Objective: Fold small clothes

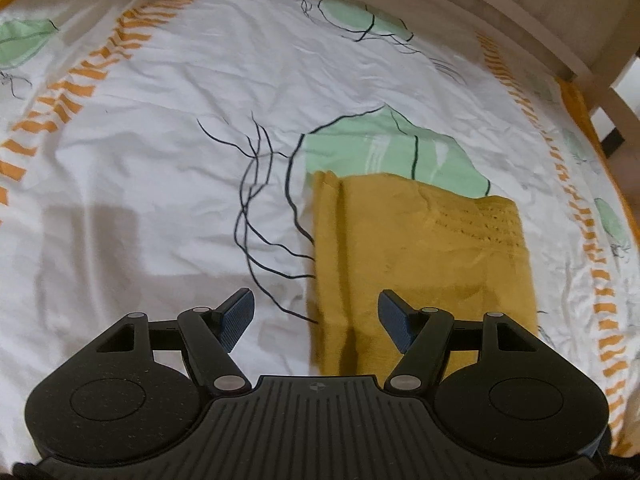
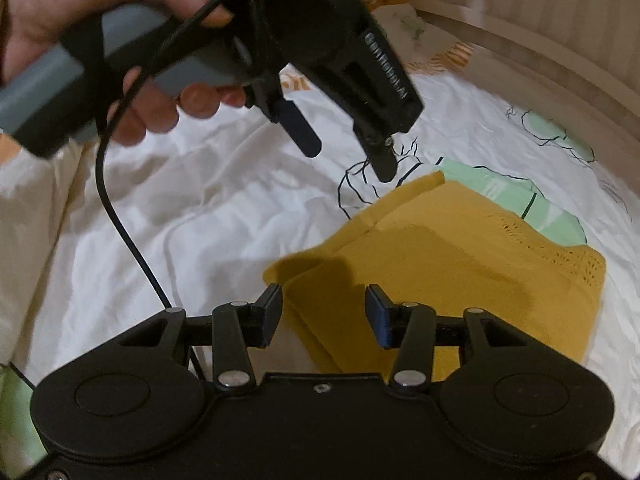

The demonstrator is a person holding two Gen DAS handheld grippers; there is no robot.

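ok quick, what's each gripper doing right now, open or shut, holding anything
Left gripper: open, holding nothing, above the folded mustard-yellow knit garment.
Right gripper: open, holding nothing, over the same garment.

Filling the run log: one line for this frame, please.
garment: mustard-yellow knitted cloth folded flat on patterned white bedsheet | left gripper: open, above cloth | right gripper: open, empty, over cloth edge
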